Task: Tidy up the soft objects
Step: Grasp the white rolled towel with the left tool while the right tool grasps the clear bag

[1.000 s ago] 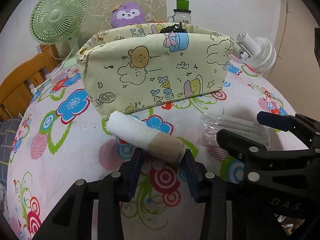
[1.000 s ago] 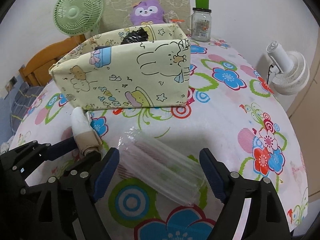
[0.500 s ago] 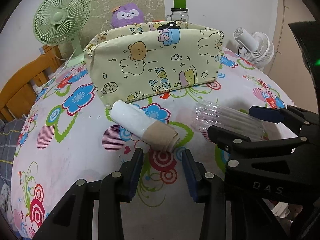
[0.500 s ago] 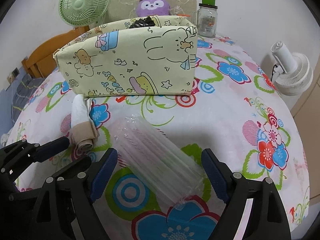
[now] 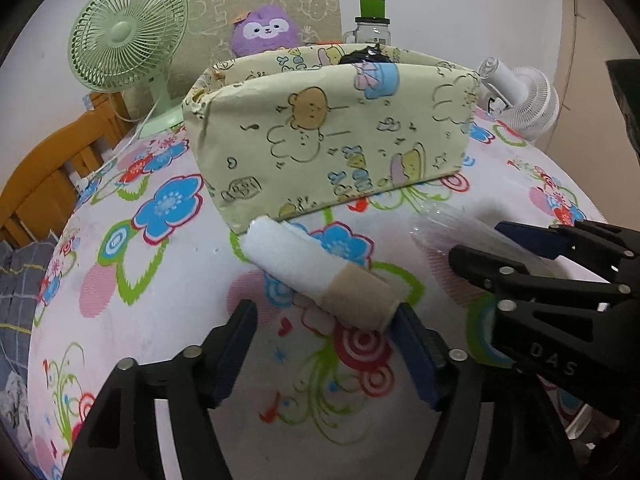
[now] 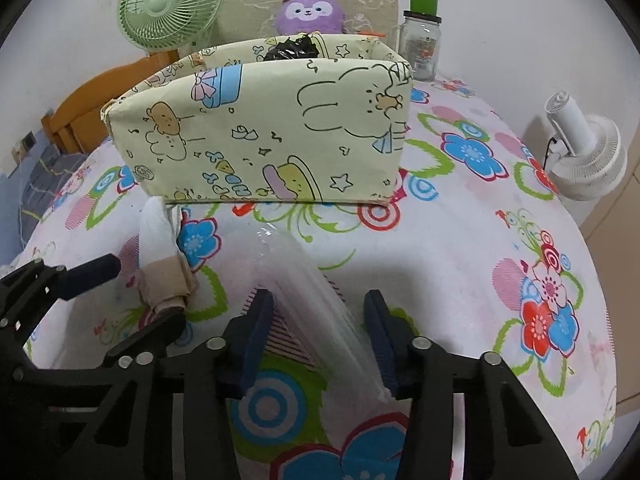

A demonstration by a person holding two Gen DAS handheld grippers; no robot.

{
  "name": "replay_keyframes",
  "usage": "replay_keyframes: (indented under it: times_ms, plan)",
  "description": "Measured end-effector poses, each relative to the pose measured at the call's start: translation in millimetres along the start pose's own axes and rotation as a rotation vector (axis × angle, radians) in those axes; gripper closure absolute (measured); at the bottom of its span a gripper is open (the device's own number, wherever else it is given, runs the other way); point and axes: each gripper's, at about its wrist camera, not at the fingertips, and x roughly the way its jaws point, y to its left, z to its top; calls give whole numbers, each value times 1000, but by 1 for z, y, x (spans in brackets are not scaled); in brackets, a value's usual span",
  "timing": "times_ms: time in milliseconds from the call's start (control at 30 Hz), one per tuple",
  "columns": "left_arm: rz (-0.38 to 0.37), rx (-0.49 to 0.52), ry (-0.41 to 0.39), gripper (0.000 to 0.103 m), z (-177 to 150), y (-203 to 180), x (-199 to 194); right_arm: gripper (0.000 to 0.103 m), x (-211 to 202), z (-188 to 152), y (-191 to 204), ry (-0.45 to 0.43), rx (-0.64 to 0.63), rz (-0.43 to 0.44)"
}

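Observation:
A rolled white and beige cloth (image 5: 320,276) lies on the flowered tablecloth in front of a cream cartoon-print box (image 5: 328,136). My left gripper (image 5: 324,320) sits just behind the roll's beige end with its jaws opening, and the end rests near the right finger. A clear plastic packet (image 6: 304,280) lies to the right of the roll (image 6: 160,240). My right gripper (image 6: 318,308) is closing on the packet, which buckles into a ridge between the pads. A black item (image 6: 292,50) shows inside the box (image 6: 272,132).
Behind the box stand a green fan (image 5: 124,36), a purple plush (image 5: 266,30) and a glass jar with a green lid (image 6: 422,48). A white fan (image 6: 584,160) sits at the table's right edge. A wooden chair (image 5: 44,176) is at the left.
My left gripper's jaws have spread wide apart behind the roll's end. My right gripper's jaws have come in on the clear packet, which went from lying flat to humped up.

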Motion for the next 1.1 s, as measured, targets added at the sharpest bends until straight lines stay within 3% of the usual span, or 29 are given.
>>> replay_keyframes:
  times_ms: [267,600,800,1100]
  plan:
    - [-8,14,-17,17,15,11,18,67,4,10,0,6,21,22]
    - [-52,1,23,7,29,19,33,69,11,20,-5,22,60,32]
    - [-84,39,-6,37,28,12,28,70,12,21,-2,24,52,36]
    - [-99,20,4,46,24,4,20,70,5,17,-3,13,57,46]
